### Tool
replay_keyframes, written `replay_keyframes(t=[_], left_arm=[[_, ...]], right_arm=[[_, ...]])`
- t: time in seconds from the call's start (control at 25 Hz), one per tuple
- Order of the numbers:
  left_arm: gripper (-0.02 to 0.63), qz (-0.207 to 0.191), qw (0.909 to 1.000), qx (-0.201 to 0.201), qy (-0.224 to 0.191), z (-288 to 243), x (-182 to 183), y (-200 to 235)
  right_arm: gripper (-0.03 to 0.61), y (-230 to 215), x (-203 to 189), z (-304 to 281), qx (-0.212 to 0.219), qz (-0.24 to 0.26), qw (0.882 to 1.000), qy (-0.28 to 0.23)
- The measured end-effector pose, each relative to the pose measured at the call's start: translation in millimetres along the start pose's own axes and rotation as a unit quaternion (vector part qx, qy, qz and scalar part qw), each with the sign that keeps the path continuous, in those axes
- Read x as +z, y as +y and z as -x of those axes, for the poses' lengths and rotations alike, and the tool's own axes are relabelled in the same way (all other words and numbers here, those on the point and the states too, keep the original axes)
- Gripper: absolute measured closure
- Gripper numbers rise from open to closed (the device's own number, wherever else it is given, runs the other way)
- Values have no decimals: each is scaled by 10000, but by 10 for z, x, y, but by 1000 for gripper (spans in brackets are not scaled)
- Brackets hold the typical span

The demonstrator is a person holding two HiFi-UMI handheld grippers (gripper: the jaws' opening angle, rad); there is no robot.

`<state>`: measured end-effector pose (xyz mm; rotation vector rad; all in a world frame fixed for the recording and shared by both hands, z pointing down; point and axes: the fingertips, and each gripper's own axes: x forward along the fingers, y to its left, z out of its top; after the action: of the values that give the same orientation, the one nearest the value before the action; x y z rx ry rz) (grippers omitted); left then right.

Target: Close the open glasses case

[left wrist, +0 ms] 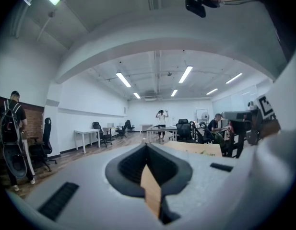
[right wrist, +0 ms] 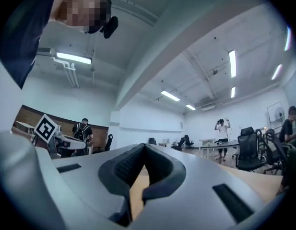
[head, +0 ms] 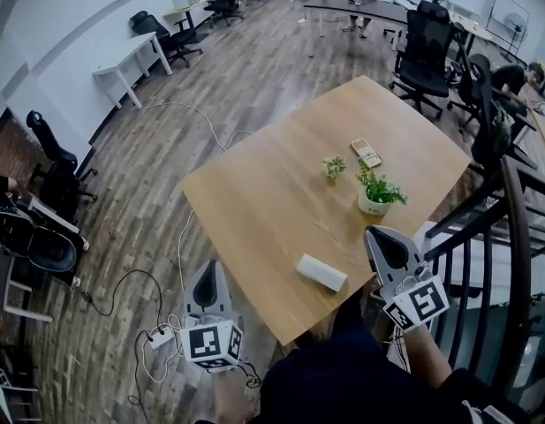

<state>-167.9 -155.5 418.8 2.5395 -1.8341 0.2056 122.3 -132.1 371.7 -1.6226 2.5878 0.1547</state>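
A white oblong glasses case (head: 321, 272) lies on the wooden table (head: 254, 201) near its front edge, and its lid looks down. My left gripper (head: 210, 266) is held off the table's front left corner, over the floor, with its jaws together and nothing between them. The right gripper (head: 375, 231) is raised beside the table's front right edge, to the right of the case and apart from it, also shut and empty. In the left gripper view the jaws (left wrist: 147, 146) point level across the room. In the right gripper view the jaws (right wrist: 144, 147) point level too, and the case is hidden.
A potted plant (head: 375, 193), a small green sprig (head: 334, 166) and a flat wooden item (head: 367, 153) sit on the table's far right part. A black railing (head: 510, 237) runs along the right. Cables and a power strip (head: 162, 334) lie on the floor at left.
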Motion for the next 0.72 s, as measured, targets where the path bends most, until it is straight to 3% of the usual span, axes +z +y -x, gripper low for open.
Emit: replay_keyframes(t=[0.2, 0.72], left_arm=[[614, -114, 9998, -172, -69, -172, 50, -209], [614, -201, 9991, -357, -69, -274, 48, -446]], right_arm=[[564, -143, 248, 125, -240, 147, 9994, -199], [565, -297, 208, 270, -428, 175, 9989, -99]])
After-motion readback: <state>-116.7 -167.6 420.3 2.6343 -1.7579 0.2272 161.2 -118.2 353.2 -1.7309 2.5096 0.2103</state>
